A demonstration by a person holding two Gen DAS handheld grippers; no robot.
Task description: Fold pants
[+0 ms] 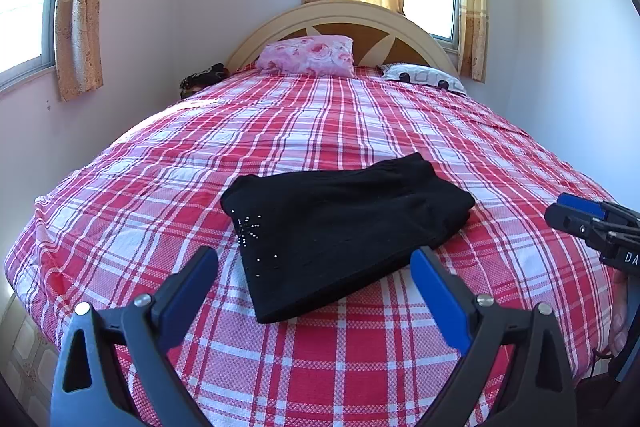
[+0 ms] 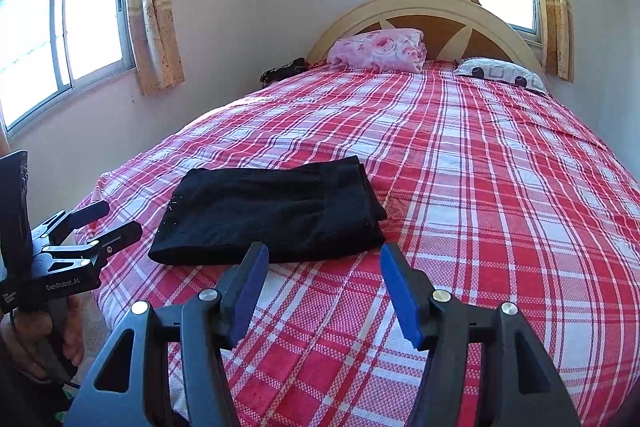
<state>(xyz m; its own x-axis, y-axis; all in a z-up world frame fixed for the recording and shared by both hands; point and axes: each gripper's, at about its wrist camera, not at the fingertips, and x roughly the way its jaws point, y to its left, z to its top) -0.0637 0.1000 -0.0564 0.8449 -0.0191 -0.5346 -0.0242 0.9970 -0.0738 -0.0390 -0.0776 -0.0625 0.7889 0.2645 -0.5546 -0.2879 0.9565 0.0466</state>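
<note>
We see the black pants (image 1: 344, 231) lying folded into a compact rectangle on the red plaid bedspread (image 1: 320, 115), near the bed's foot. Our left gripper (image 1: 314, 263) and right gripper (image 2: 324, 259) hover just short of them, both spread wide and empty.

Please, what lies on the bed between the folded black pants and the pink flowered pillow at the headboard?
Only bare plaid bedspread lies between the black pants and the pink pillow. Both wrist views show this stretch with nothing on it.

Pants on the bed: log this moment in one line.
pants: folded, flat on plaid bedspread | left hand-held gripper: open, empty | right hand-held gripper: open, empty
</note>
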